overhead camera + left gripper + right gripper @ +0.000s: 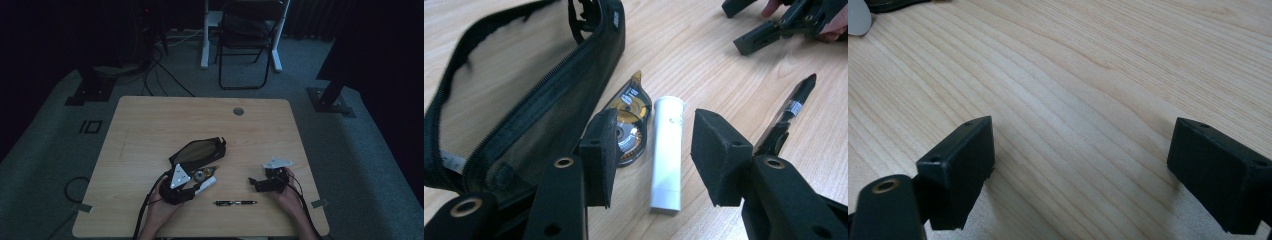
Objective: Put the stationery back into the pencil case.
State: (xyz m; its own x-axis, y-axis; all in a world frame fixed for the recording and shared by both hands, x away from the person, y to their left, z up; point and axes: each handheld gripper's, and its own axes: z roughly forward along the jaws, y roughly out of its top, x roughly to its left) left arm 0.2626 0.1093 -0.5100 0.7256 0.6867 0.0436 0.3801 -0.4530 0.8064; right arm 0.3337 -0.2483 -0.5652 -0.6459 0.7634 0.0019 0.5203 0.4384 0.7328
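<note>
Left gripper view shows us our left gripper (651, 160) spread astride the white tube (667, 155), which lies near the tabletop's near edge, long axis along the jaws, beside the tape dispenser (629, 120); our right gripper (1080, 170) gapes over bare wood.

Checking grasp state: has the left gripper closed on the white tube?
No: the left gripper is open, its jaws apart on either side of the white tube, which lies on the table.
</note>
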